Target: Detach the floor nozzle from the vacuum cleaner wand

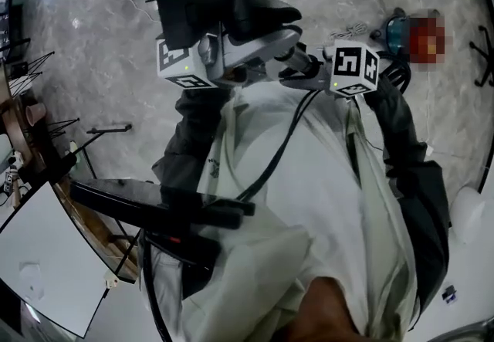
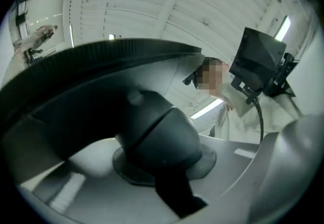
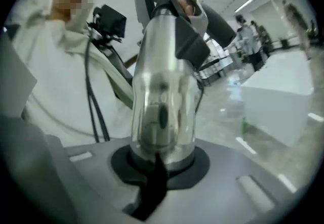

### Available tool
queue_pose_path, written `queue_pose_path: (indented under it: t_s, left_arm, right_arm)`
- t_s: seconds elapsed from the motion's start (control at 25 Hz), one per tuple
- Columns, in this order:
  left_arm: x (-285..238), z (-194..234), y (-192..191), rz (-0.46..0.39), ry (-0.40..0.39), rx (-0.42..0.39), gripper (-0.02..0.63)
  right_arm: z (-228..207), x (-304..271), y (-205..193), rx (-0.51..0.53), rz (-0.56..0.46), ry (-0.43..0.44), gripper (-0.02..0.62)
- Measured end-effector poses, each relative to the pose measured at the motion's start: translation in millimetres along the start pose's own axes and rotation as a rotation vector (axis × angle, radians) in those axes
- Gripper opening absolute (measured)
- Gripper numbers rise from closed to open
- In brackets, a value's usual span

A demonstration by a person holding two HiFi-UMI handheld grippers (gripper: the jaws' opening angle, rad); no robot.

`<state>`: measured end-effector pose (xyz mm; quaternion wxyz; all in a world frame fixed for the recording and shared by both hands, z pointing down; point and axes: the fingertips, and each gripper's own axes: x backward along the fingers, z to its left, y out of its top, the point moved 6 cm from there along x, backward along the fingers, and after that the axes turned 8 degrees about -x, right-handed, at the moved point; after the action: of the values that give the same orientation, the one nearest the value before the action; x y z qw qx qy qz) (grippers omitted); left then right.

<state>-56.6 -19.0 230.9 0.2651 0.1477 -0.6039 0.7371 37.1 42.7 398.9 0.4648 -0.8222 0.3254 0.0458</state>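
In the head view I hold the vacuum parts up in front of my chest. The black floor nozzle point(image 1: 204, 5) is uppermost, and the silver wand point(image 1: 266, 47) runs from it to the right. My left gripper point(image 1: 224, 59) is shut on the nozzle's dark rounded neck point(image 2: 152, 137), which fills the space between its jaws point(image 2: 162, 167); the nozzle's wide body point(image 2: 101, 66) arches above it. My right gripper point(image 1: 305, 70) is shut on the shiny wand tube point(image 3: 162, 91), seated between its jaws point(image 3: 159, 162). The wand's grey and black collar point(image 3: 190, 36) shows further along.
Below me is a grey marbled floor point(image 1: 93, 32). A white table point(image 1: 46, 255) with a dark bar point(image 1: 154, 209) beside it lies at lower left, and a wire rack point(image 1: 23, 86) stands at the left edge. A blue object point(image 1: 397, 28) lies at upper right. A white counter point(image 3: 283, 91) and distant people point(image 3: 248, 31) show beyond.
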Motion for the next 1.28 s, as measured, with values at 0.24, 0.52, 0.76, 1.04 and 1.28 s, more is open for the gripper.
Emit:
queue_pose_path:
  t_s: [0.24,0.52,0.76,1.04,1.28]
  left_arm:
    - [4.8,17.6,-1.1,-0.008,0.16,0.007,0.079]
    - [0.5,25.9,2.5,0.08,0.457,0.014,0.075]
    - [-15.3,-22.3,-0.8,-0.013,0.007,-0.041,0.082]
    - [-13.0,-6.0,-6.1,-0.035,0.101,0.004,0.084]
    - [-3.5,14.4,-8.4,0.049,0.447,0.051,0.081]
  right_arm:
    - [-2.6,1.5,4.7,-0.048,-0.028,-0.062,0.037]
    - [-10.7,10.2,10.2,-0.046,-0.075,-0.948,0.038]
    - [20.6,8.6,-6.7,0.037,-0.037,-0.248,0.04]
    - [23.8,11.1,-9.8,-0.037,-0.03,0.118,0.038]
    - [6.3,12.5,-8.3,-0.083,-0.058,-0.797,0.037]
